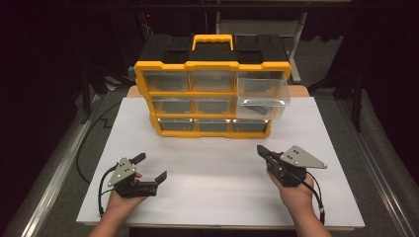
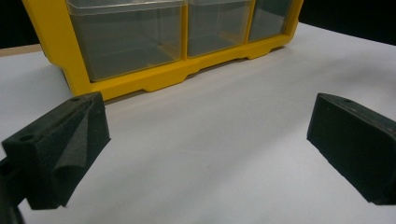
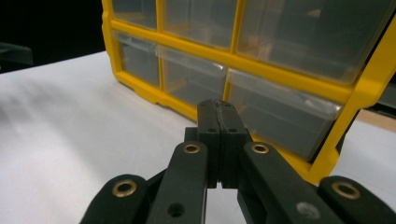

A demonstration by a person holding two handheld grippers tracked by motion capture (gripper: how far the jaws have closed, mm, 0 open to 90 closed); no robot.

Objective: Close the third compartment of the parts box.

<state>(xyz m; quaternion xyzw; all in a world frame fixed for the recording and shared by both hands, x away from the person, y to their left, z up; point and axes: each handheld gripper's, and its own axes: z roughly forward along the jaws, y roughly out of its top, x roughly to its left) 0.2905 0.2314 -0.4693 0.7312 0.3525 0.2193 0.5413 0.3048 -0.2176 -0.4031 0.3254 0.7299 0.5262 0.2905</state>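
A yellow organiser (image 1: 212, 94) with clear drawers is seen standing upright at the far middle of the white counter (image 1: 217, 173), its black top and yellow handle (image 1: 213, 42) turned away from the person. Its upper right drawer (image 1: 262, 96) is pulled well out of the frame, and a dark item can be made out lying on its floor; the other drawers are pushed in flush. The left gripper (image 1: 150, 167) is held low over the near left part of the counter, its fingers (image 2: 60, 144) spread wide apart with nothing between them, pointed towards the organiser's bottom row. The right gripper (image 1: 261, 150) is held over the near right part of the counter, well apart from the organiser, with its fingers (image 3: 219, 123) pressed together on nothing and aimed at the lower drawers. Each gripper is gripped from behind by a hand, and a black cable (image 1: 104, 190) is trailed from the left one
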